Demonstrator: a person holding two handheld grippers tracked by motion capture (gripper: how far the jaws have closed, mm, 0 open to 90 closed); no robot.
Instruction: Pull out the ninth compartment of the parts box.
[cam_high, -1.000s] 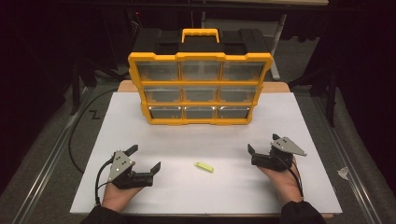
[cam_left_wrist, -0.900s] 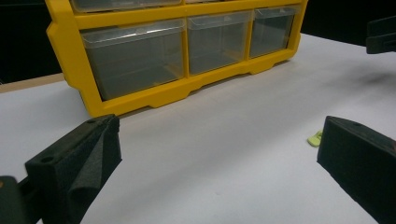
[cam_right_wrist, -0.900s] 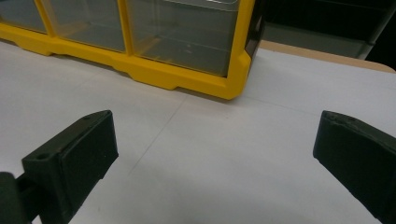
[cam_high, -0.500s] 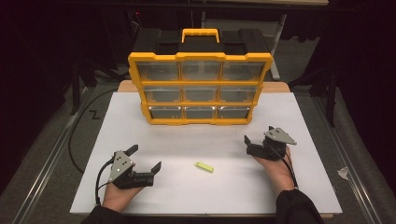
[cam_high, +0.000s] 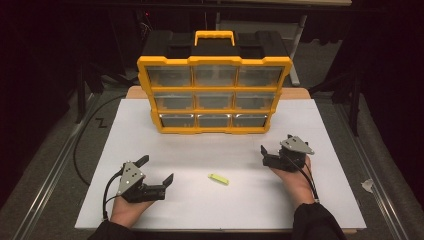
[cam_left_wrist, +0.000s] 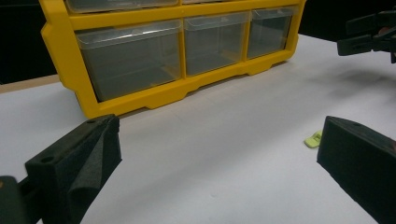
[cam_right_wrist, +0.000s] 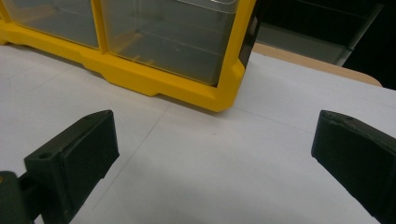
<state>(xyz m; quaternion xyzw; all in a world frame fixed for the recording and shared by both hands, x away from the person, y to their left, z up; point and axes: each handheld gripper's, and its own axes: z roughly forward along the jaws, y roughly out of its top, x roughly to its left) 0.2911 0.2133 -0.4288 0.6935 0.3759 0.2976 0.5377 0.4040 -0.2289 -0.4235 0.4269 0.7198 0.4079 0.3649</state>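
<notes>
Right hand-held gripper (cam_high: 270, 154) (jaws apart) points toward the organizer (cam_high: 214, 95).

Left black two-jaw claw (cam_high: 155, 170) held low in the left hand (cam_high: 127, 210), jaws wide apart, right black two-jaw claw (cam_high: 266, 155) raised in the right hand (cam_high: 292, 175), jaws spread, empty

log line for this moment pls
left gripper: open, empty | right gripper: open, empty, near organizer | yellow piece: on table between grippers, untouched
</notes>
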